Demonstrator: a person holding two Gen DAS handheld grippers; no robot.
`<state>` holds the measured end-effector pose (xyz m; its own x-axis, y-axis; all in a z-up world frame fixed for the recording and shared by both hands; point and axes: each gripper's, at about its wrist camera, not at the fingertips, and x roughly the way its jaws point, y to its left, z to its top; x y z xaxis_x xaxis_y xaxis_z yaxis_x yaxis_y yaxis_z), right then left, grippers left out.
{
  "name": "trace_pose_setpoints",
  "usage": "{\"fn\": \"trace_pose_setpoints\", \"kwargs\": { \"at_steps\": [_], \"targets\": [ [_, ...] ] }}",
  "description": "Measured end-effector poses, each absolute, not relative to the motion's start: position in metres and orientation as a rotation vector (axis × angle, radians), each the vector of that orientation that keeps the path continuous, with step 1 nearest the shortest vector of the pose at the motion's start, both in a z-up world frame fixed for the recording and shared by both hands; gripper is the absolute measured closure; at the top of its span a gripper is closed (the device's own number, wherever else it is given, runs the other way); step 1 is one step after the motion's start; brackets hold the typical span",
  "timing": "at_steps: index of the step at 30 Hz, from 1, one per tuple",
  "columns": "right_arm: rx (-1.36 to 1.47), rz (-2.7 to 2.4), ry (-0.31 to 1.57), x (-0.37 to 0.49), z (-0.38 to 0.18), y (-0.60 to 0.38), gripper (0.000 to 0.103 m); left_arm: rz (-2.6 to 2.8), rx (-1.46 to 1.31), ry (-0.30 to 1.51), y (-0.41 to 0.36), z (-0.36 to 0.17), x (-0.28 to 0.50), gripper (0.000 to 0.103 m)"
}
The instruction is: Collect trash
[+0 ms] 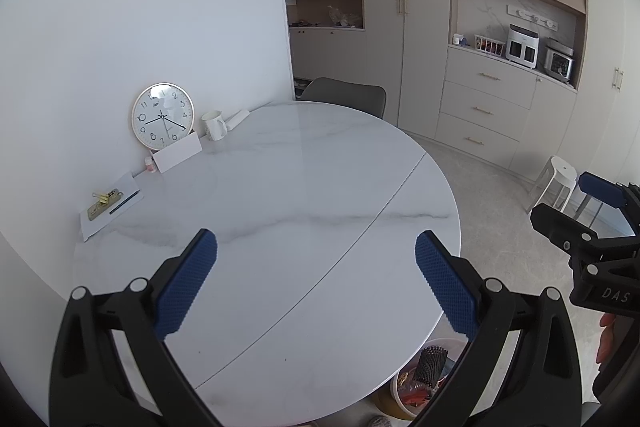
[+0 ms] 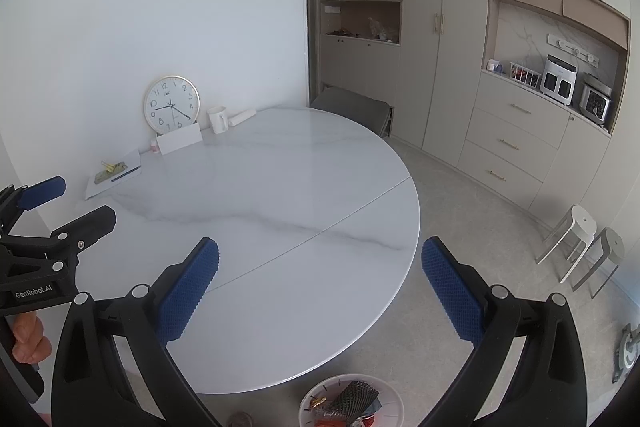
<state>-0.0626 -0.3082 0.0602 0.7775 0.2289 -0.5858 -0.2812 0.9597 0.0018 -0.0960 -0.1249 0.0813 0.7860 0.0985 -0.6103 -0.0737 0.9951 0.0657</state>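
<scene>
Two hand-held grippers are hovering over a round marble table (image 1: 304,163), viewed from each wrist. The left gripper (image 1: 316,255) is standing wide, its blue pads well apart and gripping nothing; the right gripper (image 2: 320,259) is likewise spread wide and empty. Each is also showing at the edge of the other's view.

The trash is already sitting in a bin (image 2: 394,401) on the floor just below the table's near edge: dark crumpled material with red and gold scraps. No loose trash is showing on the tabletop itself.

Against the wall, on the table's far side, a clock (image 1: 162,116) is leaning, with a white card (image 1: 178,153) in front of it, a mug (image 1: 213,125) beside it, and papers (image 1: 116,205) with clips and a pen lying nearer the grippers.

Risks, as judged from here: these kept items are the only objects within reach on the table, so one could be mistaken for trash. A careless sweep toward the wall could tip the leaning clock or knock the mug. The bin, partly hidden under the table edge, could be bumped by a descending gripper.
</scene>
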Motion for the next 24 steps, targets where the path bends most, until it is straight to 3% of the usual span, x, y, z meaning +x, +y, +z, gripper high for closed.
{"fn": "trace_pose_setpoints", "kwargs": {
  "at_steps": [24],
  "targets": [
    [-0.083,0.273,0.626,-0.066,0.061,-0.312,0.002,0.100,0.040,0.656,-0.122,0.077,-0.085,0.008]
  ]
}}
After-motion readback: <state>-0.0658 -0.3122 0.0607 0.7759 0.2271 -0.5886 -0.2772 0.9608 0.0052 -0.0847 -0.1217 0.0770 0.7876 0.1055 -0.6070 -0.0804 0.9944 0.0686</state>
